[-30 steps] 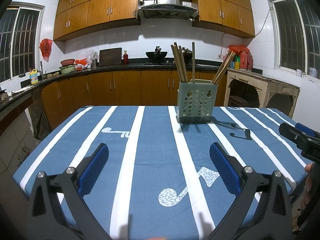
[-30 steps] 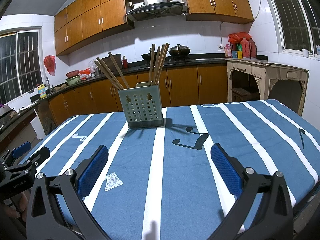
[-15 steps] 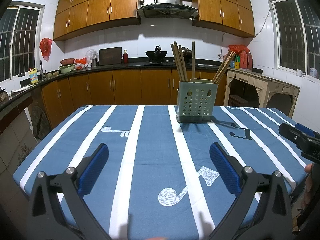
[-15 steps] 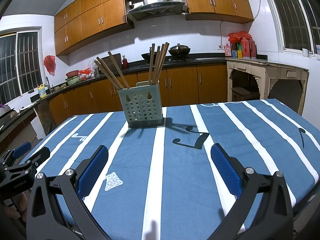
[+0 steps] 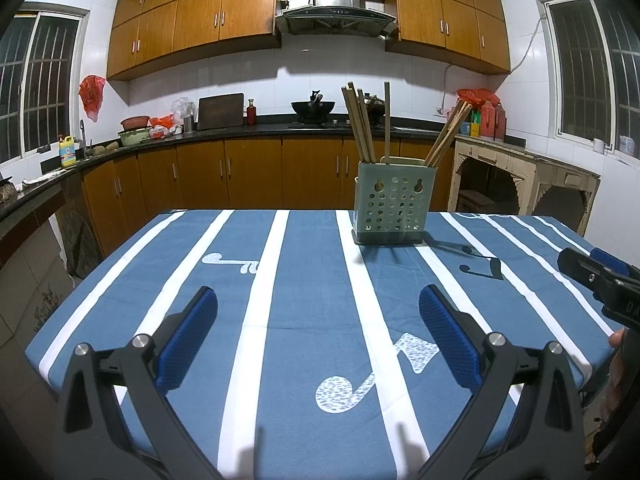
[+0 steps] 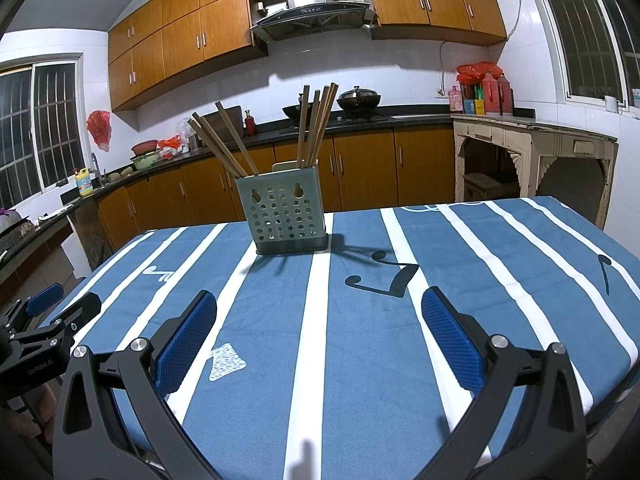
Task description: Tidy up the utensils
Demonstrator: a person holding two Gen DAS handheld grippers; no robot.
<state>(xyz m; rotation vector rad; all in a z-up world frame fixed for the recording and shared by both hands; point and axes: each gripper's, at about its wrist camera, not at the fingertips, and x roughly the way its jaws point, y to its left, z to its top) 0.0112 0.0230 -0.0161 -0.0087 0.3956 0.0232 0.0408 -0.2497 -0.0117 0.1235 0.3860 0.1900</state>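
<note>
chopsticks in holder, striped tablecloth

Hidden and cut-off items:

- Chopsticks — lower ends concealed inside the perforated holder; which compartment each stands in cannot be told.
- Pale object behind the holder's rear rim — only its top edge shows in the right wrist view.
- Right gripper, right edge of the left wrist view — cut off by the frame; finger spacing unreadable there.
- Left gripper, lower left of the right wrist view — partly out of frame.
- Hand beneath it — only fingertips visible.
- Bottles on the counter, upper right — labels too small to read.
- Tablecloth — near edge hidden behind the gripper frames.
</note>
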